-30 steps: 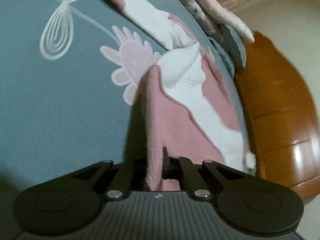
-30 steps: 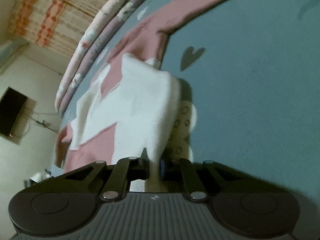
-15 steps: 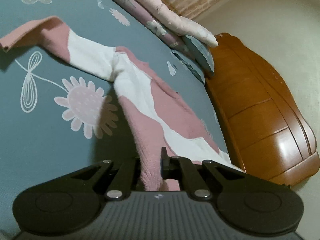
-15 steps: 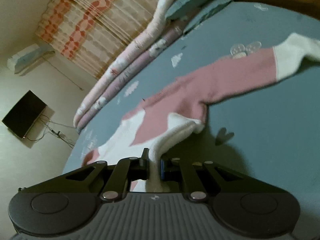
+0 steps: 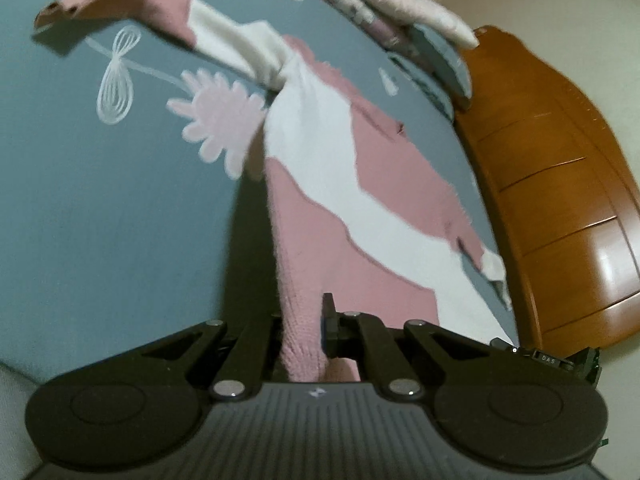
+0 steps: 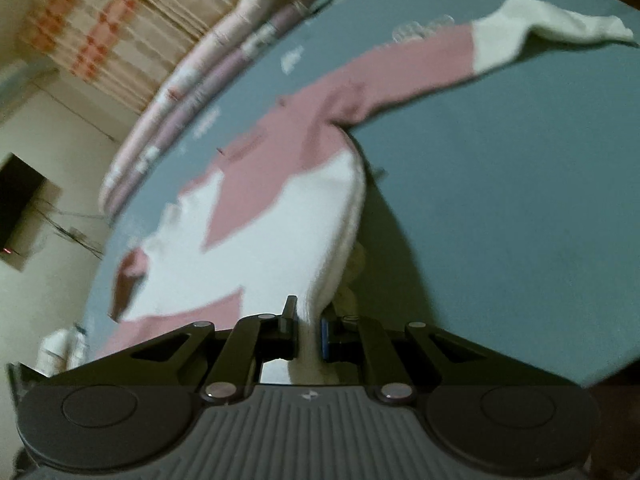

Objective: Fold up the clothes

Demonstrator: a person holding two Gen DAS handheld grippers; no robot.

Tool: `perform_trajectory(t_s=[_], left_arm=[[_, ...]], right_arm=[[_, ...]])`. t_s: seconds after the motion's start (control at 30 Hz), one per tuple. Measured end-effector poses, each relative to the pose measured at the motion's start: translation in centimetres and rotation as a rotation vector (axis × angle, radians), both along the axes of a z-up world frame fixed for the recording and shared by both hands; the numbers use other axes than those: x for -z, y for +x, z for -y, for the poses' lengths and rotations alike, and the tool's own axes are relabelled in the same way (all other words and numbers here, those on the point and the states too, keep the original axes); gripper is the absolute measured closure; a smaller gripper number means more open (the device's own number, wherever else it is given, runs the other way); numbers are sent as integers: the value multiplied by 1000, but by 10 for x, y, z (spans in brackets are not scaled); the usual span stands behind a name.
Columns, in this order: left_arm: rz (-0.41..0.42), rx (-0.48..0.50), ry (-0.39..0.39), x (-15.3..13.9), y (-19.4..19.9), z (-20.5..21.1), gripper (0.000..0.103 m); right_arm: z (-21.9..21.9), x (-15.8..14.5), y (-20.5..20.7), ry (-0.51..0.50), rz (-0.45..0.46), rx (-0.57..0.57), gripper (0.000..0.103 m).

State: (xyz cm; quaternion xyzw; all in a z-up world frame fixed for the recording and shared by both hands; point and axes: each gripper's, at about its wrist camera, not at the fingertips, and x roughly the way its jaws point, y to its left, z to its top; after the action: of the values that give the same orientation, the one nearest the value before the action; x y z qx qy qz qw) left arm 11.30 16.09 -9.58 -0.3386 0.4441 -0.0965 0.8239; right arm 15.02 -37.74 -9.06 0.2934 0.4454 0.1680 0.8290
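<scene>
On blue-grey bed sheet with floral print [image 5: 100,208]: pink-and-white knitted sweater [image 5: 344,184] spread, sleeves out to both sides. Left claw [image 5: 306,332] clamped on pink hem fold, lifted off sheet. Right claw [image 6: 309,332] pinched tight on white hem corner, raised too. Orange wooden headboard [image 5: 560,208] beside bed, stacked pale pillows [image 5: 400,4] at far end.

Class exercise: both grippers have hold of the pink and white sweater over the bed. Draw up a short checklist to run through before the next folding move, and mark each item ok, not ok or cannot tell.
1. Left gripper jaws shut on pink hem of sweater: ok.
2. Right gripper jaws shut on white hem: ok.
3. Sleeves spread out, not tucked under: ok.
4. Body free of bunching: not ok, it twists near the left sleeve.
5. Bedsheet bare where fold lands: ok.
6. Hem level between the two grips: cannot tell.
</scene>
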Motion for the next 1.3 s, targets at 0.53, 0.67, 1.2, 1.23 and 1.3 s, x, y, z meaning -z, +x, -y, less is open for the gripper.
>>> perform_trajectory(t_s=[0.53, 0.67, 1.2, 1.23, 1.3], left_arm=[[-63, 76, 76, 21, -5, 13, 98], [-9, 116, 185, -1, -3, 21, 92], [199, -28, 172, -61, 93, -26, 22], [183, -65, 132, -50, 103, -34, 22], [156, -129, 70, -30, 122, -49, 22]], right_arm=[[-9, 23, 5, -217, -69, 14, 87], [-13, 8, 2, -277, -26, 42, 74], [-57, -26, 22, -103, 141, 0, 49], [-61, -24, 23, -88, 137, -6, 49], [-68, -20, 25, -67, 131, -14, 49]])
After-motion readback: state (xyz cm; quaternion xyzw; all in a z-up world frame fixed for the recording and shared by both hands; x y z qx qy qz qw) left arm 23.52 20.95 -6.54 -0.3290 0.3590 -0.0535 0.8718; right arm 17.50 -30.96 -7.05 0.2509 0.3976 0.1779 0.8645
